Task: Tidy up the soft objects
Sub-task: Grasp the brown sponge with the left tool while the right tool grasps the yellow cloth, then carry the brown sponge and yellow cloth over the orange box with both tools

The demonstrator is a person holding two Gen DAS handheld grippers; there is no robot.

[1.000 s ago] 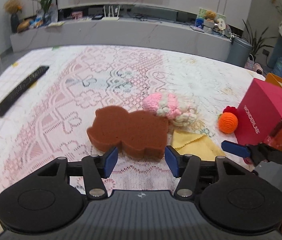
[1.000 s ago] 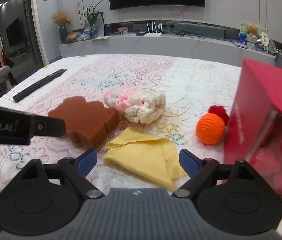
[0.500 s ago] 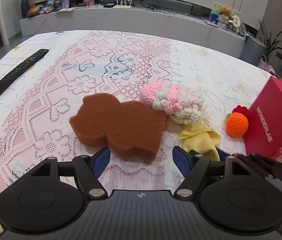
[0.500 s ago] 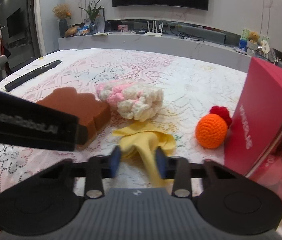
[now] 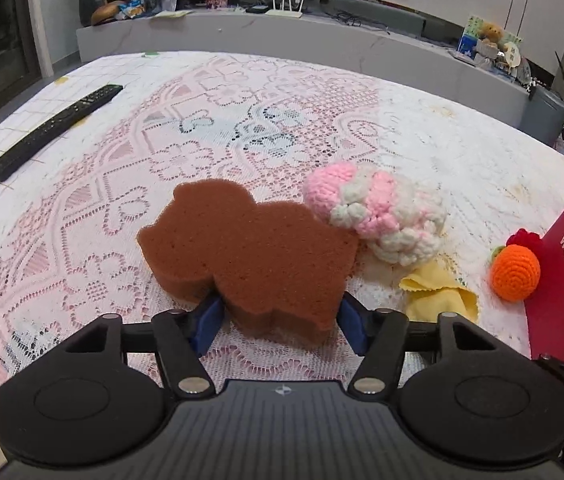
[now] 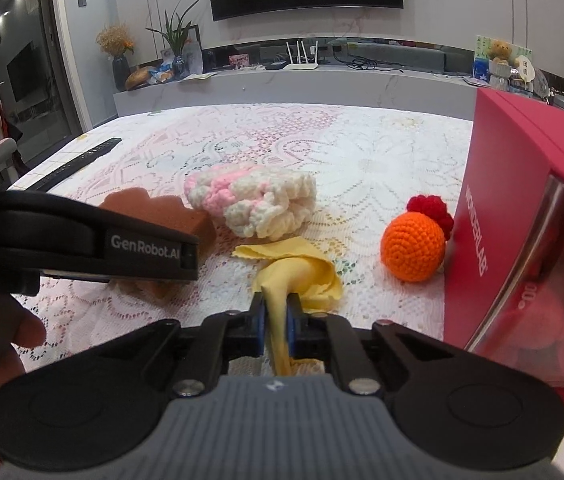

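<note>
- Left gripper [image 5: 278, 324]: jaws straddle the near end of the brown sponge [image 5: 250, 256]; they have just been closing with the sponge between them. Blue pads sit at the sponge's side faces, contact looks light, no visible squeeze; read as not yet clamped.
- Sponge lies straight ahead of the left gripper, flat on the lace tablecloth [image 5: 82, 240]. Long axis runs left-to-right and slightly away; the jaws take it across the narrower near lobe.
- Right gripper [image 6: 276, 320]: clenched on the yellow cloth [image 6: 298, 276], jaws have just been closing. Cloth is bunched between the pads, the rest trails forward on the table.
- Pink-and-white crochet piece [image 5: 378, 216] touches the sponge's far right corner, just beyond the cloth.
- Orange crochet ball [image 6: 412, 246] sits right against the red box [image 6: 522, 200], with a small red crochet bit behind it.
- Box is on the right, nearer the right gripper; probably the drop place, judged only.
- Room: open table left and ahead of the sponge; remote [image 5: 54, 132] well apart at far left. Right side crowded.
- Risk: lifting the sponge may drag the crochet piece.
- Both grippers are close together; the left one's finger crosses the right view.
</note>
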